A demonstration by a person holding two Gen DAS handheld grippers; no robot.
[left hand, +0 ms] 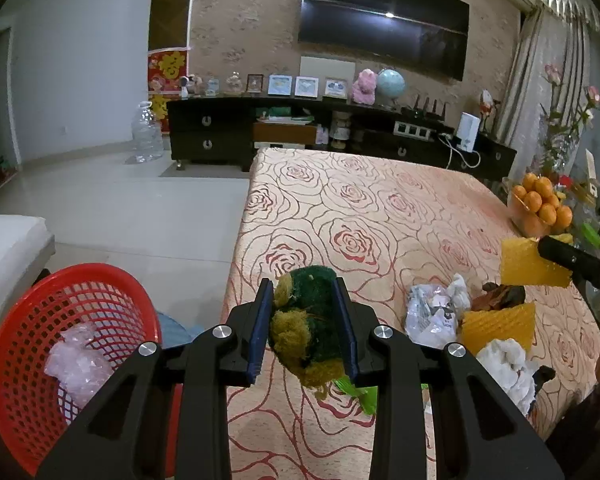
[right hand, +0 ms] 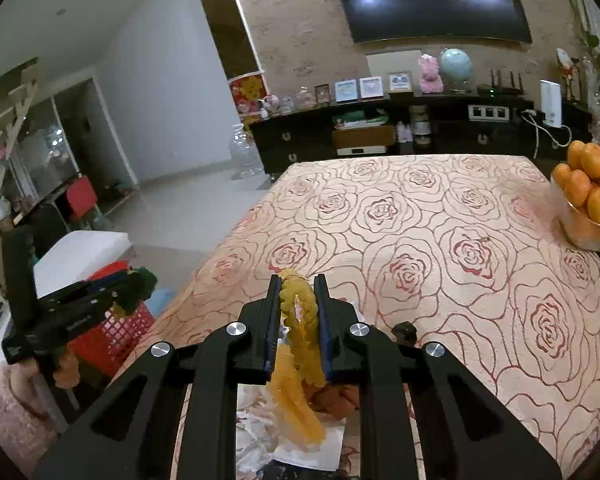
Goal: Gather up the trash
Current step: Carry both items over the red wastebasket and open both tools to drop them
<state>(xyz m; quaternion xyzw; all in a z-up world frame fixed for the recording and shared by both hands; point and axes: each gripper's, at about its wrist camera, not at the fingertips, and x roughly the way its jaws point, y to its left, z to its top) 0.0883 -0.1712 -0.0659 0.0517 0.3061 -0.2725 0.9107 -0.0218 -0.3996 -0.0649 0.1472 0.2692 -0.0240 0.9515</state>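
A worn green-and-yellow scouring sponge (left hand: 306, 328) is pinched between the left fingers (left hand: 262, 332) over the worktop's near edge. A yellow foam sheet (right hand: 298, 354) hangs folded between the right fingers (right hand: 324, 328). Crumpled white paper (left hand: 434, 314) and tissue (left hand: 508, 368) lie nearby; the red mesh basket (left hand: 28, 320) holds clear plastic wrap (left hand: 78, 362).

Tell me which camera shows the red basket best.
The left wrist view. There the red basket shows its open mouth and mesh wall, with crumpled clear plastic inside. In the right wrist view the basket is mostly hidden behind the left gripper; only some mesh shows.
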